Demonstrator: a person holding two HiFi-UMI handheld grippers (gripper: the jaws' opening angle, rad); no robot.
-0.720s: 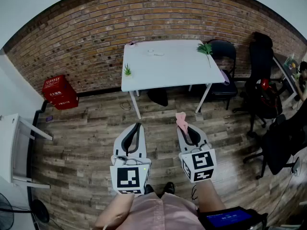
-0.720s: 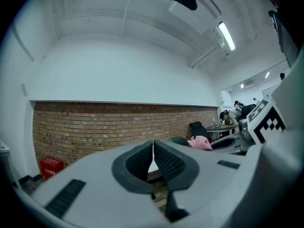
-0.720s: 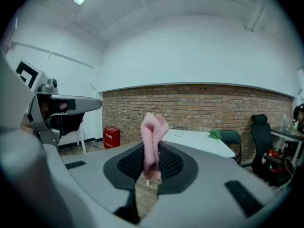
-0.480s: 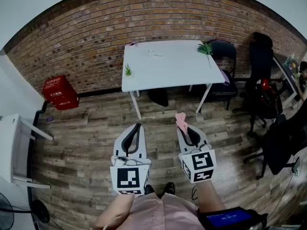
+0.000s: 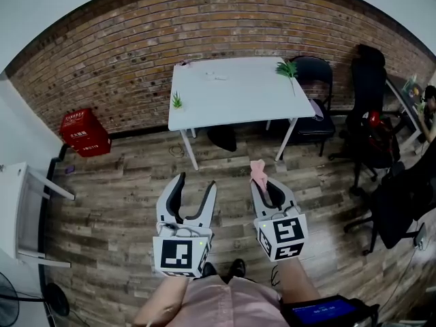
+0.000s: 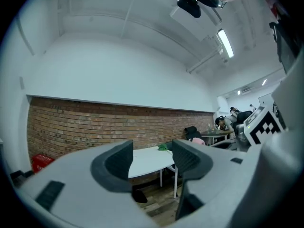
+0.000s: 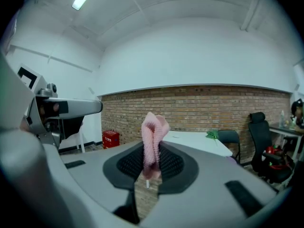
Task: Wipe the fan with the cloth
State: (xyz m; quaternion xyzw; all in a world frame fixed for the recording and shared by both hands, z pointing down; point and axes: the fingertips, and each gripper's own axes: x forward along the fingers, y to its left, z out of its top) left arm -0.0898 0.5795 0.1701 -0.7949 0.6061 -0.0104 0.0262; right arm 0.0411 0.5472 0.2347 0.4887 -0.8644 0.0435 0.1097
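Note:
A pink cloth (image 5: 257,171) sticks up from my right gripper (image 5: 261,180), which is shut on it; in the right gripper view the folded cloth (image 7: 153,141) is pinched between the dark pads. My left gripper (image 5: 196,182) is held beside it over the wooden floor, its jaws spread apart with nothing between them. In the left gripper view, only the far white table shows through the gap of the left gripper (image 6: 152,159). A dark round fan (image 5: 8,306) on a stand shows partly at the lower left edge, far from both grippers.
A white table (image 5: 238,97) with two small green plants (image 5: 177,101) stands ahead against the brick wall. A red crate (image 5: 85,131) sits at the left, a white stand (image 5: 27,210) nearer. Black chairs (image 5: 371,114) crowd the right side.
The left gripper's jaws have gone from shut to open. The right gripper and the cloth have kept still.

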